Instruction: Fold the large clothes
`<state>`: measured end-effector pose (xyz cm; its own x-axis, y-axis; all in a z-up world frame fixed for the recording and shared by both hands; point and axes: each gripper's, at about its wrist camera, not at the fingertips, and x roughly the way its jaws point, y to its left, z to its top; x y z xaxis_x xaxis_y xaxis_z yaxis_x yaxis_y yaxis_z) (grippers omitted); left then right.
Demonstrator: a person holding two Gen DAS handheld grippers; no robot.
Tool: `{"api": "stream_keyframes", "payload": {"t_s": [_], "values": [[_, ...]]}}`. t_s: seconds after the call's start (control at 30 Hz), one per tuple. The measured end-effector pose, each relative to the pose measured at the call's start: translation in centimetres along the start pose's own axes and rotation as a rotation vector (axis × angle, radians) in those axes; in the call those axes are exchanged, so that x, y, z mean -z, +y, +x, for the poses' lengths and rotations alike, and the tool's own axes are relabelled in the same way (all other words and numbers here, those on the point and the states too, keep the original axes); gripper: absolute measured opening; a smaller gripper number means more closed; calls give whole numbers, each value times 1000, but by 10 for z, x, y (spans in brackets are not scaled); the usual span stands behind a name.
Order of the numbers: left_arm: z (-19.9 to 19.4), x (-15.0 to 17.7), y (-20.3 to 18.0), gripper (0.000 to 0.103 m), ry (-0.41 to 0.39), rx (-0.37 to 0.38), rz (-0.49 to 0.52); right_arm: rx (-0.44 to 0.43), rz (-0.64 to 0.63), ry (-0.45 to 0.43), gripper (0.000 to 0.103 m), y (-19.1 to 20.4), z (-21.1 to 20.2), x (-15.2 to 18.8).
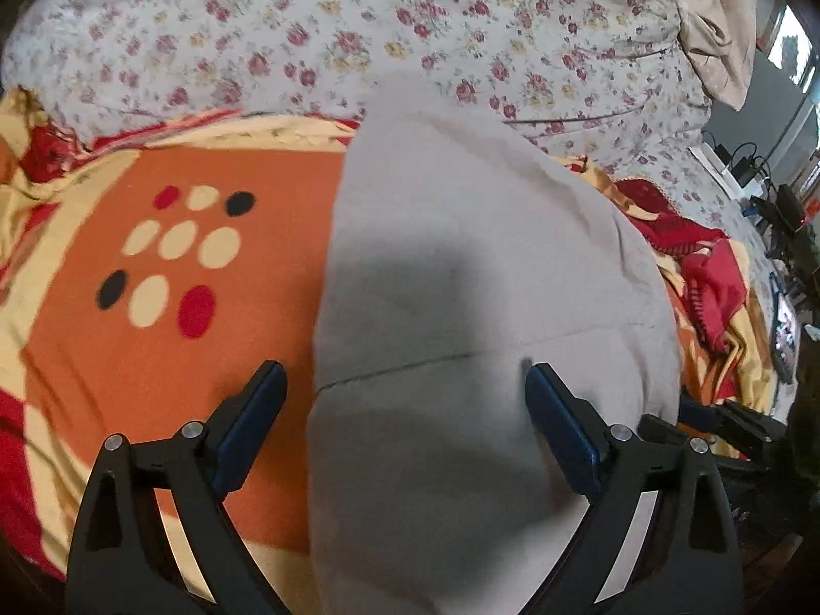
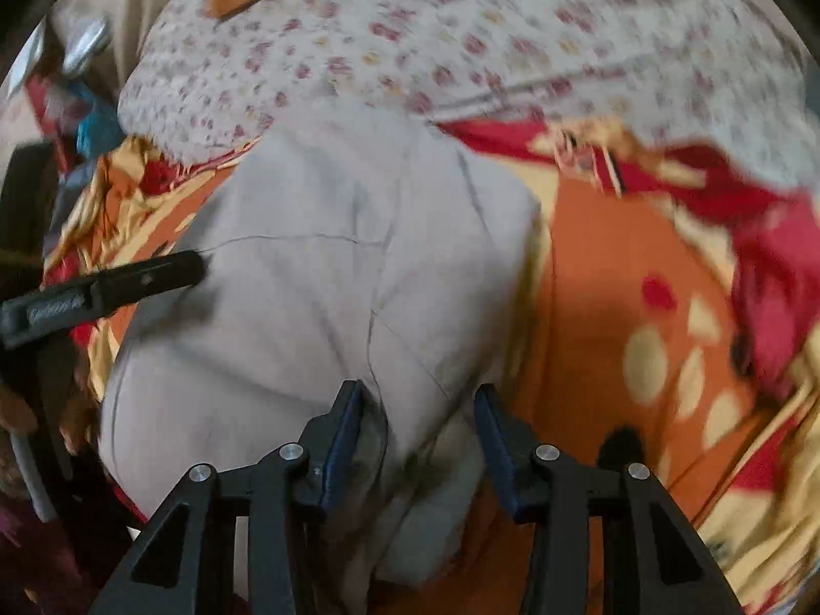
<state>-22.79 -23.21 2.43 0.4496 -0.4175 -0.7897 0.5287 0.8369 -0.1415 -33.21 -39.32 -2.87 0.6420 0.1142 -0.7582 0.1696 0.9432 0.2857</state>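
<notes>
A pale grey garment (image 1: 461, 266) lies folded in layers on an orange, red and cream blanket (image 1: 154, 359). My left gripper (image 1: 405, 384) is wide open just above the garment's near left edge, holding nothing. In the right wrist view the same garment (image 2: 318, 266) shows seams and creases. My right gripper (image 2: 420, 410) is open, its jaws astride a bunched fold at the garment's near right corner, not closed on it. The left gripper's finger (image 2: 148, 271) shows at the garment's left edge.
A floral quilt (image 1: 359, 36) is heaped behind the garment. A beige cloth (image 1: 717, 36) lies at the far right. Cables and black gear (image 1: 769, 205) sit off the bed's right side. The orange blanket (image 2: 640, 307) spreads to the right.
</notes>
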Motion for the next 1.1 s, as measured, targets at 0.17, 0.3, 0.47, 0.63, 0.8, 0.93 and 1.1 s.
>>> {"api": "stream_keyframes", "payload": {"t_s": [0.17,0.3,0.47,0.63,0.8,0.93,1.1], "values": [[-20,9,-9,95,-55,-61,46,-5,30,-24,44,-1,-23,7],[-31,14,-14,95,-77,-83,71,-13,56,-98,49,6,-52,7],[-42,17,-16,95,-87,-79,47,21,38,-183,76,28,-71,3],[-51,20,-15,95,-116,-114,45,60,21,-208,78,44,-69,-2],[-52,22,-10,95,-120,-125,29,85,21,-203,79,53,-61,-2],[-50,24,-9,95,-119,-132,27,97,19,-188,80,58,-55,-3],[-45,24,-8,95,-107,-126,20,103,17,-182,81,60,-51,-5]]}}
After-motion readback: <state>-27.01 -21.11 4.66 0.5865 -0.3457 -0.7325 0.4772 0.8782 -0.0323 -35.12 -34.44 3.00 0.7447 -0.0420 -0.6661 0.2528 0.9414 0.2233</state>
